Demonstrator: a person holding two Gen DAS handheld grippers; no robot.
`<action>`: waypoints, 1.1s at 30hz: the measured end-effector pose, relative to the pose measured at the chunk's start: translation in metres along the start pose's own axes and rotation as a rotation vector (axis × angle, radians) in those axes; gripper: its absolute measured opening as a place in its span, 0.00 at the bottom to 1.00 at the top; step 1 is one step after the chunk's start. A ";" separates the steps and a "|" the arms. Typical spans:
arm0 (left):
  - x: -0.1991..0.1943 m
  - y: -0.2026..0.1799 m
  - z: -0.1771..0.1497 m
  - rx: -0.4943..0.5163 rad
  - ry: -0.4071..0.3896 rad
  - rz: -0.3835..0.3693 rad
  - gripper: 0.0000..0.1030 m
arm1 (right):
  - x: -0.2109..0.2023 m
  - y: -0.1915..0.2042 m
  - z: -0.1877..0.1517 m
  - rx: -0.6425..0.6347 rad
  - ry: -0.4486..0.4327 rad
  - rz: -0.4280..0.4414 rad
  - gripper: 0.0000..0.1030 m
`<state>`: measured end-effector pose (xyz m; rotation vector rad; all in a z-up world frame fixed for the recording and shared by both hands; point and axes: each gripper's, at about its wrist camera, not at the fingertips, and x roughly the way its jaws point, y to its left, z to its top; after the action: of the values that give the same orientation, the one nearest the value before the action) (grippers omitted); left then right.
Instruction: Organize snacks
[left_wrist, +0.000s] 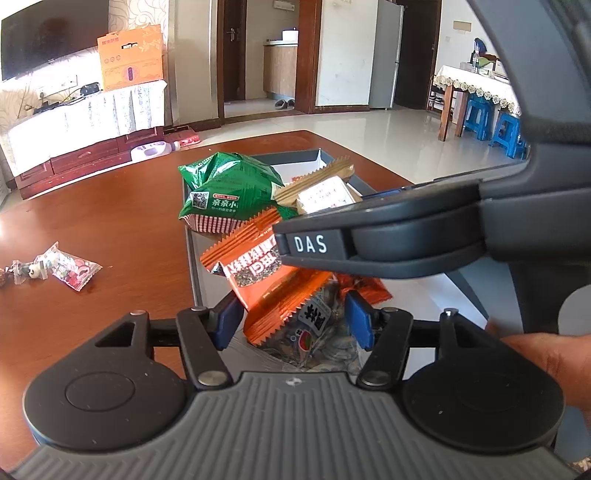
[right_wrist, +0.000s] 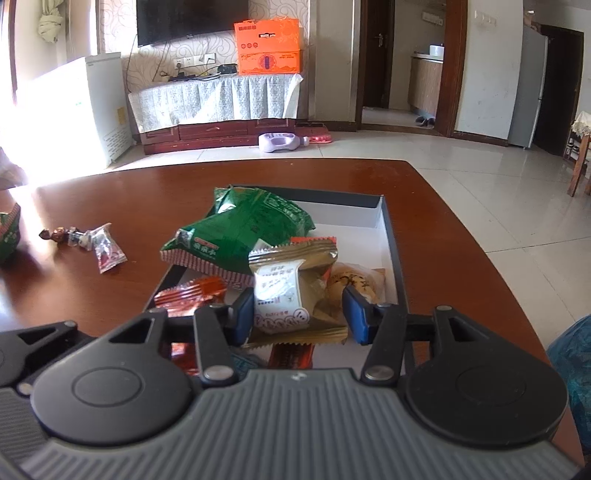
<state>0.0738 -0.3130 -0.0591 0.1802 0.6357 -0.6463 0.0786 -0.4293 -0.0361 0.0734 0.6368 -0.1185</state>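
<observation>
Left wrist view: left tool (left_wrist: 295, 317) sits over the near end of the box (left_wrist: 194, 258), jaws spread wide on either side of an orange snack packet (left_wrist: 258, 273) and a clear-windowed packet (left_wrist: 314, 332) beneath it. Pads (left_wrist: 229, 317) look apart from the wrappers, though contact on the right side is hard to judge. Right tool's body crosses the upper right of this view, just above the orange packet; a hand (left_wrist: 546, 362) shows at the right edge.

Right wrist view: right tool (right_wrist: 297, 314) also spread wide, straddling a gold-wrapped cake (right_wrist: 291, 291) that lies on top of the pile. Left pad (right_wrist: 242, 317) is at the wrapper's edge, right pad clear of it.

Box is dark-walled with a white floor and sits on the red-brown worktop (right_wrist: 110, 295). Inside: green bag (right_wrist: 251, 229) at the far left, propped on the rim, gold cake in front of it, a round pastry in clear wrap (right_wrist: 351, 284) at the right, orange packets low at the near end.

Outside the box, on the worktop to the left: a few small loose candies (right_wrist: 88, 240), well apart from it. Another green bag (right_wrist: 9, 232) clips the left edge of the frame.
</observation>
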 end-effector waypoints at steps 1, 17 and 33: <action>0.000 0.000 0.000 0.003 0.001 -0.002 0.66 | 0.000 -0.002 -0.001 0.007 -0.001 -0.001 0.51; -0.005 -0.007 -0.003 0.035 -0.009 0.013 0.76 | -0.006 -0.010 -0.005 0.050 -0.016 0.022 0.55; -0.010 -0.009 -0.002 0.043 -0.030 -0.008 0.87 | -0.044 -0.004 -0.011 0.096 -0.088 0.014 0.78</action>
<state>0.0614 -0.3141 -0.0538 0.2078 0.5941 -0.6699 0.0368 -0.4286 -0.0186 0.1648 0.5424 -0.1379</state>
